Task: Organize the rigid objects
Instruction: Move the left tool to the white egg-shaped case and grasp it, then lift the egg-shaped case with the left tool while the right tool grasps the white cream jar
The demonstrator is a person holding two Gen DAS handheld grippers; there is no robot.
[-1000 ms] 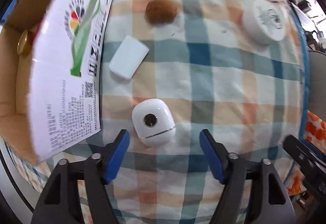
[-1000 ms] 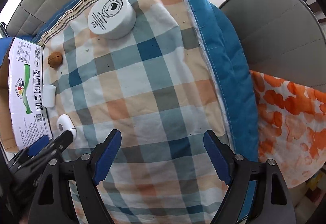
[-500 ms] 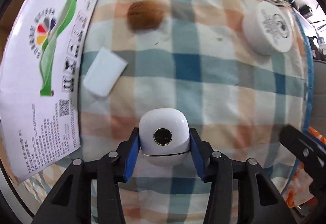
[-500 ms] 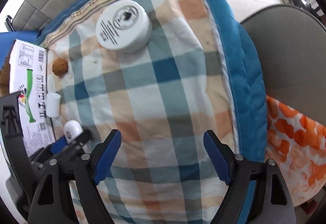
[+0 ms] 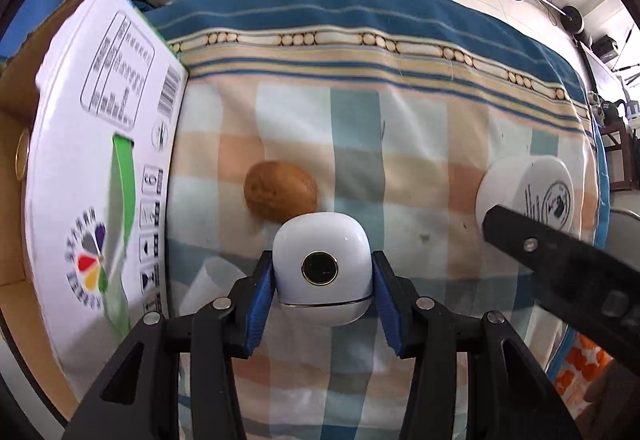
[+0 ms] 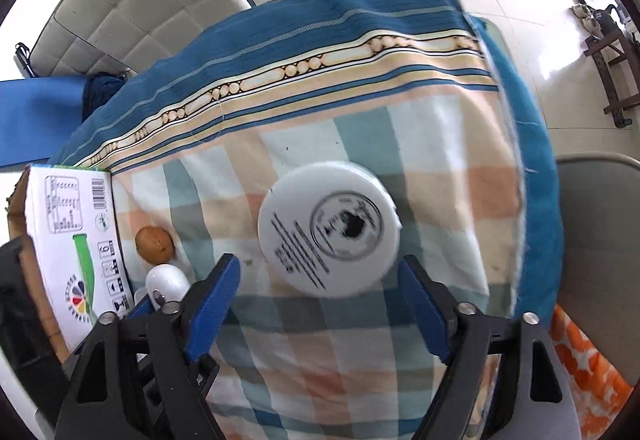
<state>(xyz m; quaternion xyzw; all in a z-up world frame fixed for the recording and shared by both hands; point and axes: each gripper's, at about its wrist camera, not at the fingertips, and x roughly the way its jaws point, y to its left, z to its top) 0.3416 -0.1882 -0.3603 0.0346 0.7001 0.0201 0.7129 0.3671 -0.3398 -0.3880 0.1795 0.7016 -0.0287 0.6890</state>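
Observation:
My left gripper [image 5: 322, 280] is shut on a white rounded case [image 5: 322, 268] with a dark round button, held above the checked cloth [image 5: 420, 168]. A brown nut [image 5: 280, 196] lies just beyond the case. In the right wrist view, my right gripper [image 6: 320, 300] hovers over a white round jar [image 6: 328, 228] with black print. Its jaws are closing, the jar sits between and just ahead of the blue pads [image 6: 418, 296], and they do not press on it. The jar [image 5: 524, 196] also shows at the right of the left wrist view, partly behind the right gripper's black body [image 5: 560, 272].
An open cardboard box [image 5: 100, 180] with a white printed flap stands along the left edge of the cloth. A small white block [image 5: 218, 274] lies by the left finger. A grey chair [image 6: 600, 260] and an orange patterned cloth [image 6: 580, 360] are at the right.
The left gripper shut on the white case and carried it toward the nut. The right gripper travelled across the cloth to the jar and its jaws narrowed.

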